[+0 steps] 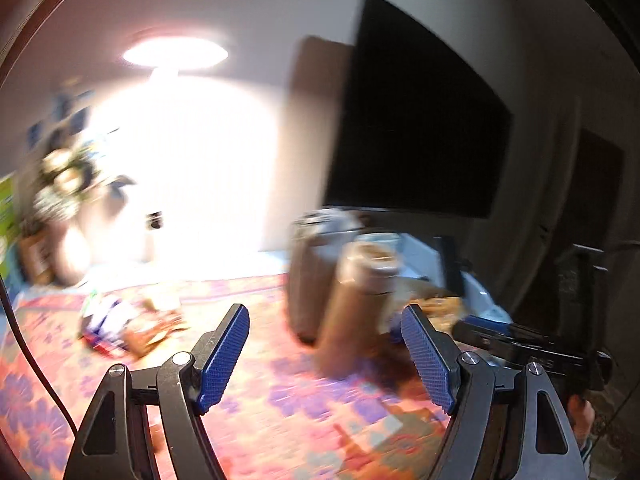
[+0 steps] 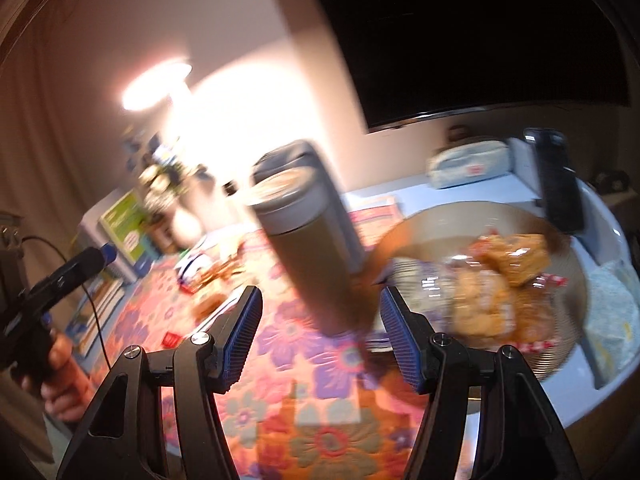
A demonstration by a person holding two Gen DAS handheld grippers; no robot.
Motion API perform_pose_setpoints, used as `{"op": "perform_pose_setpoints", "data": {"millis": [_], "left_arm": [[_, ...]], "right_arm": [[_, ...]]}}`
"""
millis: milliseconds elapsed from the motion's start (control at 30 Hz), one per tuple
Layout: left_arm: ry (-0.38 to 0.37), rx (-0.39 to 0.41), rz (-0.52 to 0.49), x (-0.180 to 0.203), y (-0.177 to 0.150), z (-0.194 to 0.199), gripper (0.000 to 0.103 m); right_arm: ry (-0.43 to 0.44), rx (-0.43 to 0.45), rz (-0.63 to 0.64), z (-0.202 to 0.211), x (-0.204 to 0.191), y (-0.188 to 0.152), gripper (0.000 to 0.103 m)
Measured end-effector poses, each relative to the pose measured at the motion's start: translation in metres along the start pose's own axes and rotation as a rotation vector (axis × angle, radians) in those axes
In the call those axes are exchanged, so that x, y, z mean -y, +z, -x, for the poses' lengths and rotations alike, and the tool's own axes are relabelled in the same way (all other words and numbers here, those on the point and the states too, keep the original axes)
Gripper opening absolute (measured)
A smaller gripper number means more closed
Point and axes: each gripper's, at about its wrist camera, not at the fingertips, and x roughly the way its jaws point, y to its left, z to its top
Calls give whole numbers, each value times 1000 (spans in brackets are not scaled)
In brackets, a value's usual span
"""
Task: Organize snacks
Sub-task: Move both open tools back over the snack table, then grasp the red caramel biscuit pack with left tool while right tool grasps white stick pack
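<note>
Jaws of both the left gripper [image 1: 326, 360] and right gripper [image 2: 318, 338] stand apart, empty, above the floral table [image 2: 312, 412].

Home living room: wall-mounted television [image 1: 416, 112], lit table lamp [image 1: 176, 54], floral tablecloth [image 2: 312, 412], flower vase [image 1: 66, 184].

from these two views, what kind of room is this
Most likely a living room or bedroom at home: a lit lamp by the wall, a big dark screen, and a floral cloth over a table holding a bowl of snacks.
</note>
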Motion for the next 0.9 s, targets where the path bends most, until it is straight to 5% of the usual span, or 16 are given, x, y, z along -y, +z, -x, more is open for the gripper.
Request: {"op": "perform_pose_setpoints", "data": {"millis": [433,667,900], "left_arm": [[208,-63,167,-138,-57,18,76],[233,-199,184,-164,-99,-24,77],[281,-295,126,-172,-119,-61,77]], "right_arm": [[116,-212,192,-92,-102,-30,61],[163,-336,182,-147,-127,-41,61],[120,-432,109,-206,-138,-50,61]]}}
